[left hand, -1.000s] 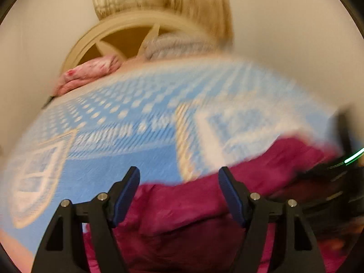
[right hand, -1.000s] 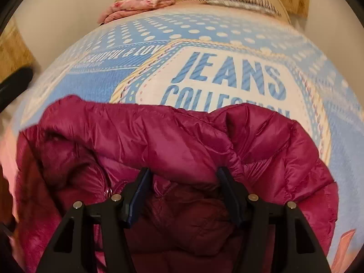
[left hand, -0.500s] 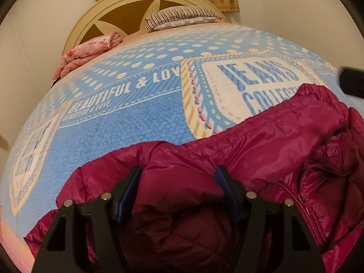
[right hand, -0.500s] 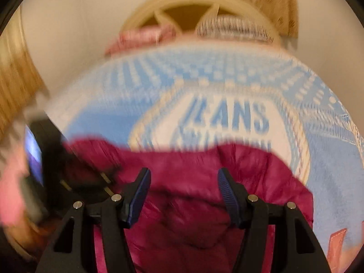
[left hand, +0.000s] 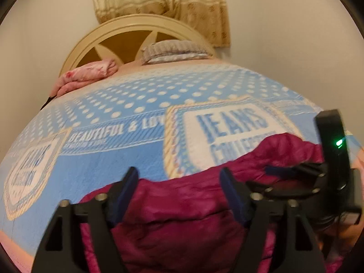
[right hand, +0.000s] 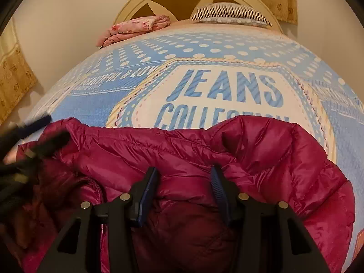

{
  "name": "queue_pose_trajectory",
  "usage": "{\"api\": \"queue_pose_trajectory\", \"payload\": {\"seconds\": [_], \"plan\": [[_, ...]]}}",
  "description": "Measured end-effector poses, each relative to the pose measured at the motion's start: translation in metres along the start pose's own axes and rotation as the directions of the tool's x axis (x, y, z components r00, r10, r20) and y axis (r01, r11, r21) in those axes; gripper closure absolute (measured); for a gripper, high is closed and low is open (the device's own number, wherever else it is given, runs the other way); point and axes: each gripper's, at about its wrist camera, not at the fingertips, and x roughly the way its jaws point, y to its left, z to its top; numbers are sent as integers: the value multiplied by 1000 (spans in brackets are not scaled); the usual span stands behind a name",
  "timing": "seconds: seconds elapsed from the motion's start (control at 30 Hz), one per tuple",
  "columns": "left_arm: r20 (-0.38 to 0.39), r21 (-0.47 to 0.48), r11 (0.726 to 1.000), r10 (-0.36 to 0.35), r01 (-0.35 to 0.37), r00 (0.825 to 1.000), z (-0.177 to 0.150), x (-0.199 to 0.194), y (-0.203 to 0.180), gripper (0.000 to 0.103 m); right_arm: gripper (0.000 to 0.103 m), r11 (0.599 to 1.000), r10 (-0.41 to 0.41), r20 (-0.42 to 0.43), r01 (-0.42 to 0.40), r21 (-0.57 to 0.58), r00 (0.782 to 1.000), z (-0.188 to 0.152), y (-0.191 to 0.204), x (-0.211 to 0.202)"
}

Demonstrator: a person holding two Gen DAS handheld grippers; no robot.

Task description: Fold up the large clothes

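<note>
Covering nearly the whole view, a blue bedspread w/ white dots and a "JEANS COLLECTION" badge lies over the bed, its cream headboard at the far end. On the near part of the spread sits a magenta puffer jacket, bunched and creased, its darker lining showing close in. Left gripper has just been opening; its 2 fingers stand wide w/ jacket fabric between them, unpinched. Right gripper has just been closing, jaws about halfway, a fold of jacket between; can't tell if the pads press it.
</note>
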Motion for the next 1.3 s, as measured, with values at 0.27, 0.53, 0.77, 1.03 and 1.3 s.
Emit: {"api": "queue_pose_trajectory", "payload": {"seconds": [0.27, 0.53, 0.77, 1.03, 1.3], "plan": [[-222, -54, 996, 54, -68, 974, -23, 62, 14, 20, 53, 996, 63, 27, -65, 54, 998, -2, -11, -1], [-243, -80, 995, 36, -57, 969, -29, 69, 14, 16, 53, 999, 25, 8, -25, 24, 1000, -3, -4, 2], [-269, -63, 988, 117, -139, 956, -27, 75, 15, 0, 53, 999, -40, -4, 40, -26, 999, -4, 5, 4], [-281, -92, 988, 92, -122, 955, -29, 77, 20, 0, 52, 998, -55, -9, 55, -36, 998, -5, 6, 5], [-280, -94, 988, 89, -119, 956, -29, 77, 20, 0, 52, 997, -60, -9, 60, -38, 998, -4, 7, 5]]}}
